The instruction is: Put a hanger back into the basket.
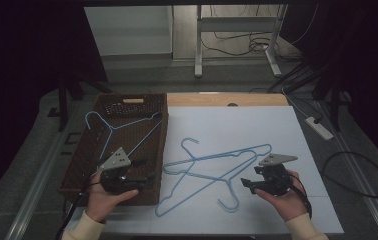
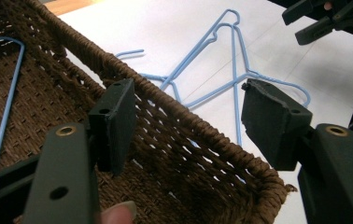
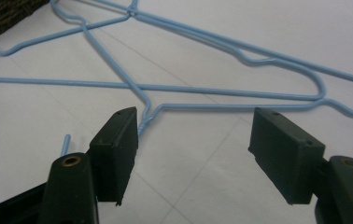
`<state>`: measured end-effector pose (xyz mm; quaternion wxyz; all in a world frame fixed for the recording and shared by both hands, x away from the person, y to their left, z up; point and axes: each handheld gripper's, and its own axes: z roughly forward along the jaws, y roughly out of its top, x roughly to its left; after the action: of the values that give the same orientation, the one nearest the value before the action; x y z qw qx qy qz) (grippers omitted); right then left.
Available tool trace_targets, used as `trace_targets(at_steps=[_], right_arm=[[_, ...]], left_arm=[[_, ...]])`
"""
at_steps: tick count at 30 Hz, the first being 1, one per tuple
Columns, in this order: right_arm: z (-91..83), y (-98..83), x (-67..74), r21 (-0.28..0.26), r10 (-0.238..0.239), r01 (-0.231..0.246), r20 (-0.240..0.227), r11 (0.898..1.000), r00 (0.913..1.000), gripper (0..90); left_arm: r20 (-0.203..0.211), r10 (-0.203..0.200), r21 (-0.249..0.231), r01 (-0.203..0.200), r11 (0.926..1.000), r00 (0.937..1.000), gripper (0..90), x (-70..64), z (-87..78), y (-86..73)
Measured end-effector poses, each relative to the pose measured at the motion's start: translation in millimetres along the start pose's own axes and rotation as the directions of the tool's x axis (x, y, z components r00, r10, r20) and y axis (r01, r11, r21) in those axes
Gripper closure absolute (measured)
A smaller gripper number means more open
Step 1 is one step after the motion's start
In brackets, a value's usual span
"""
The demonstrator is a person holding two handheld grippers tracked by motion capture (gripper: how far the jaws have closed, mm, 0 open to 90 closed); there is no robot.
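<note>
While both tools gape empty, blue hangers [image 1: 212,167] lie on white tabletop [image 1: 277,130]; dim room.

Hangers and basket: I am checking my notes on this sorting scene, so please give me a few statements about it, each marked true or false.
1. One blue hanger lies inside the wicker basket. True.
2. The right gripper is clamped on a hanger. False: its jaws stand open and hold nothing, near the two crossed hangers on the white sheet.
3. The left gripper is open at the basket's near right rim. True.
4. The basket sits at the right side of the table. False: it sits at the left.
5. Three hangers lie on the white sheet. False: two.
</note>
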<state>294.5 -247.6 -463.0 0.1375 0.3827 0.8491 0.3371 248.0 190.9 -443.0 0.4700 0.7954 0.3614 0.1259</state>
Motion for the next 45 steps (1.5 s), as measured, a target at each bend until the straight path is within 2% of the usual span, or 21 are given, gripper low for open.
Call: trace_targets(at_steps=[3,5,12,15,20,24,27,29,33,34,41,44,45], right_arm=[[5.3,2.4,4.5,0.032,0.002,-0.002,-0.003,0.999,1.0000,33.3],[9.1,4.0,8.0,0.052,-0.003,0.003,-0.004,0.999,1.0000,33.3],[21.8,6.3,16.6,0.121,-0.027,0.028,-0.012,0.992,0.9996,32.8],[28.3,7.1,21.4,0.161,-0.033,0.037,-0.024,0.986,0.9992,32.3],[37.8,10.2,28.5,0.217,-0.018,0.024,-0.028,0.976,0.9994,31.7],[41.9,11.8,30.0,0.234,-0.007,0.012,-0.025,0.972,0.9997,33.0],[48.8,12.4,31.1,0.262,-0.004,0.007,-0.012,0.965,0.9999,34.2],[54.5,11.8,32.7,0.290,-0.012,0.009,0.007,0.957,0.9999,37.9],[60.0,10.9,35.0,0.313,-0.015,0.011,0.012,0.950,0.9998,43.0],[63.0,10.9,37.2,0.327,-0.018,0.013,0.013,0.945,0.9998,47.0],[64.5,12.0,43.7,0.336,-0.037,0.019,0.049,0.942,0.9981,56.1],[63.9,13.0,49.0,0.349,-0.027,0.003,0.062,0.937,0.9977,67.2],[63.8,13.5,49.4,0.355,-0.022,-0.002,0.065,0.935,0.9977,68.4]], left_arm=[[0.000,-0.015,-0.009,0.015,0.9998,0.9999,36.6,1.2,-0.4,-0.5],[0.025,-0.044,-0.012,0.044,0.9990,0.9987,36.7,3.7,1.4,-1.4],[0.000,-0.011,0.008,0.011,0.9999,0.9999,36.7,0.9,5.5,0.2],[0.003,-0.012,0.007,0.012,0.9999,0.9999,36.7,0.9,4.9,-0.5],[-0.002,-0.011,0.011,0.011,0.9999,0.9999,36.7,0.6,5.6,-0.4],[-0.004,-0.009,0.012,0.009,0.9999,0.9999,36.7,0.3,6.1,-0.4],[-0.014,-0.006,0.014,0.007,0.9999,0.9999,36.7,-0.2,6.2,-0.8],[-0.019,-0.002,0.014,0.003,0.9999,0.9998,36.5,-0.4,6.4,-0.8],[-0.016,-0.004,0.013,0.005,0.9999,0.9999,36.5,-0.1,6.4,-0.7],[-0.020,-0.004,0.014,0.004,0.9999,0.9998,36.5,-0.4,6.5,-0.7],[-0.020,0.001,0.019,-0.001,0.9998,0.9998,36.5,-1.4,7.0,-0.7],[-0.019,0.001,0.019,-0.001,0.9998,0.9998,36.5,-1.1,6.9,-0.7],[-0.019,0.002,0.019,-0.002,0.9998,0.9998,36.5,-1.1,6.8,-0.8]])
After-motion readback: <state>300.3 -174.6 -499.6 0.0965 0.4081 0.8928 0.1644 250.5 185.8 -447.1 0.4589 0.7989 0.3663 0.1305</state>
